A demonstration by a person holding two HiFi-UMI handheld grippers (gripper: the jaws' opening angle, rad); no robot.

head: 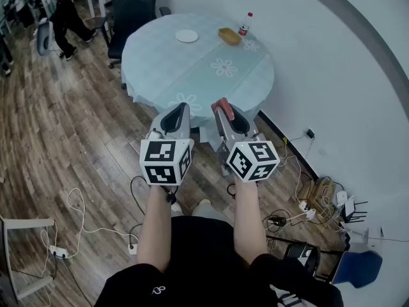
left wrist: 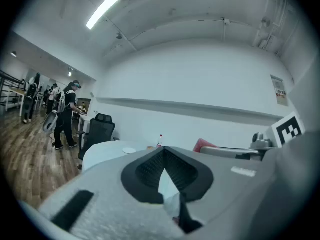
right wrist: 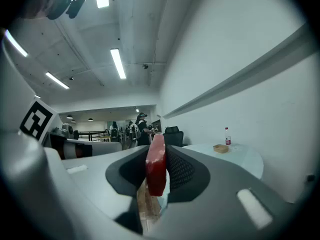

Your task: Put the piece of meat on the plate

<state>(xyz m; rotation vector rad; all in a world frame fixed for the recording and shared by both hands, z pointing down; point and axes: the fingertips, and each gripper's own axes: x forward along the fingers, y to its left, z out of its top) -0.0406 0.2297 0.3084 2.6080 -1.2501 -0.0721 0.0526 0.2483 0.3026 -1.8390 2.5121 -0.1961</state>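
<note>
Okay, nearest first: both forearms low-centre in the head view, grippers held level and side by side, short of the table. The left gripper [left wrist: 162,152] has its jaws together with nothing in them. The right gripper [head: 223,107] is clamped on the piece of meat [right wrist: 156,165], a red slab standing on edge between the pads, thin side to the camera, its front end poking past the tips.

The key relation is that the plate [head: 186,36] lies ahead of the meat and a little left, in the upper middle of the frame, on the far part of the round table [head: 160,75]. The right gripper carries the meat, so it is the one that must travel. The left is about as near the plate but empty.

My read: carry step, meat not yet over the table, and the near table edge must be crossed first. The slab likely needs tipping flat before release.

There is room, since the cloth is bare from the near edge up to the plate. The basket [head: 229,36] and bottle [head: 245,24] sit right of the plate, apart from it. A black chair [head: 134,5] stands behind the table at upper left. Cables [head: 83,216] on the floor by the feet are a trip risk.
</note>
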